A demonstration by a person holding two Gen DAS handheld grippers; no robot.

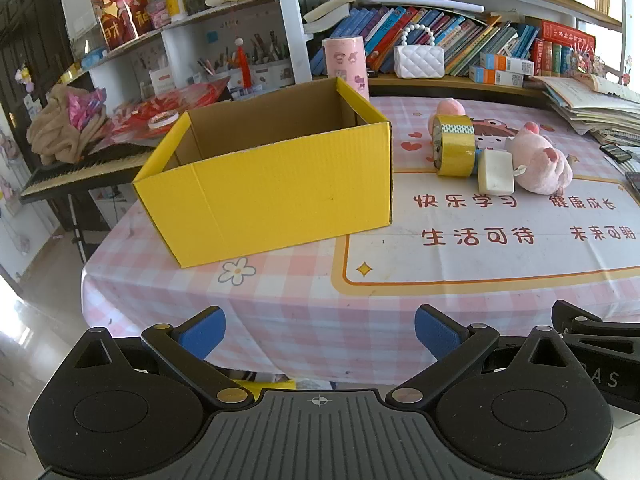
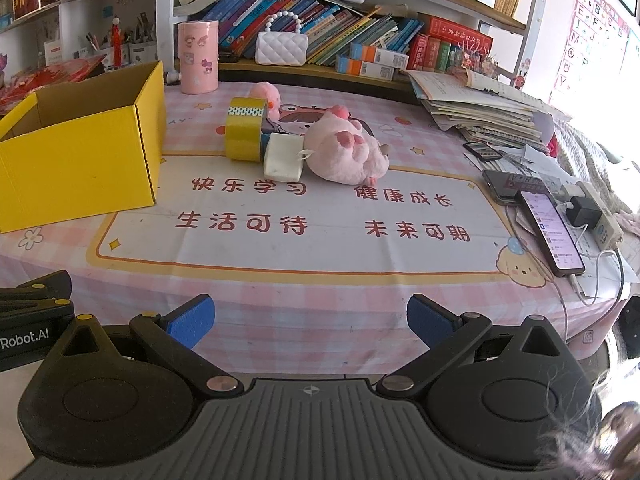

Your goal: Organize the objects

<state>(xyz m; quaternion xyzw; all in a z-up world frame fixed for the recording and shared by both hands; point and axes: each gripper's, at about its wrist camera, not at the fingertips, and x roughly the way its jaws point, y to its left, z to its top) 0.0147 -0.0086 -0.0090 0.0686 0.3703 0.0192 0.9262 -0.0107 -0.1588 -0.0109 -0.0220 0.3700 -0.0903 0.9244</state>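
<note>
An open yellow cardboard box (image 1: 272,184) stands on the table's left part; it also shows in the right wrist view (image 2: 80,160). Right of it lie a gold tape roll (image 1: 454,146) (image 2: 244,130), a white block (image 1: 496,172) (image 2: 282,158), a large pink plush (image 1: 540,164) (image 2: 346,150) and a small pink plush (image 1: 448,108) (image 2: 266,94) behind the tape. My left gripper (image 1: 320,336) is open and empty before the table's front edge. My right gripper (image 2: 310,324) is open and empty, also at the front edge.
The table has a pink checked cloth (image 2: 304,240). Phones and a charger with cables (image 2: 552,224) lie at its right edge, a stack of books (image 2: 488,112) behind them. A pink canister (image 2: 198,56) and a white purse (image 2: 282,48) stand at the back. A keyboard (image 1: 80,168) stands left.
</note>
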